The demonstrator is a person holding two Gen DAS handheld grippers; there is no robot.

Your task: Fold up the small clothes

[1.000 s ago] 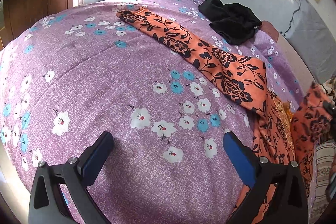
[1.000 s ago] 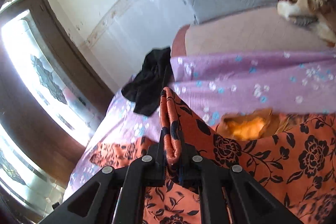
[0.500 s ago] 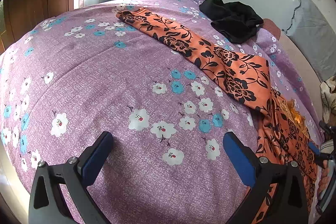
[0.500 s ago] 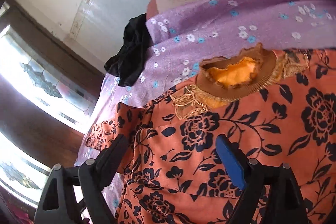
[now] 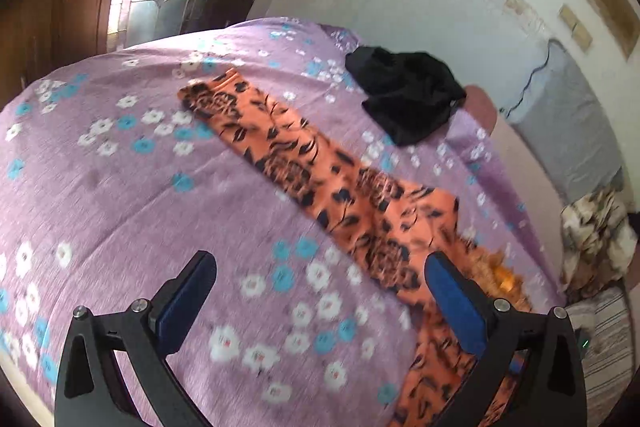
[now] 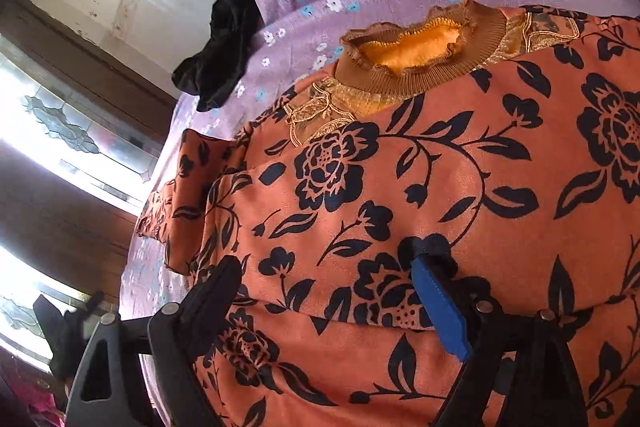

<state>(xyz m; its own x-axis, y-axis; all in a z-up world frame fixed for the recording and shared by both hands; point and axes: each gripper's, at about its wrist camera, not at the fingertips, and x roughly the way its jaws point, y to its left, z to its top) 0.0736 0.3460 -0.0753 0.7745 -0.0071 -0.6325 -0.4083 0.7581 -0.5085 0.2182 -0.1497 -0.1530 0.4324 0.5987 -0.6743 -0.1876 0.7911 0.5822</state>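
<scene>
Now the orange floral top (image 6: 460,155) is spread flat on the bed (image 5: 120,195), front upward, with its ribbed collar (image 6: 420,67) toward the far edge and one long sleeve (image 5: 280,143) stretched straight out across the purple flowered bedspread; laid out so, it is judged ready for folding. The right gripper (image 6: 324,291) is poised low over the chest of the top, its jaws standing wide apart after having just been opening, with cloth beneath them but nothing pinched. The left gripper (image 5: 320,291) is held above bare bedspread beside the sleeve, jaws likewise apart and empty, probably placed to take the sleeve next. A black garment (image 5: 404,95) is left crumpled near the far corner, well apart from the top.
</scene>
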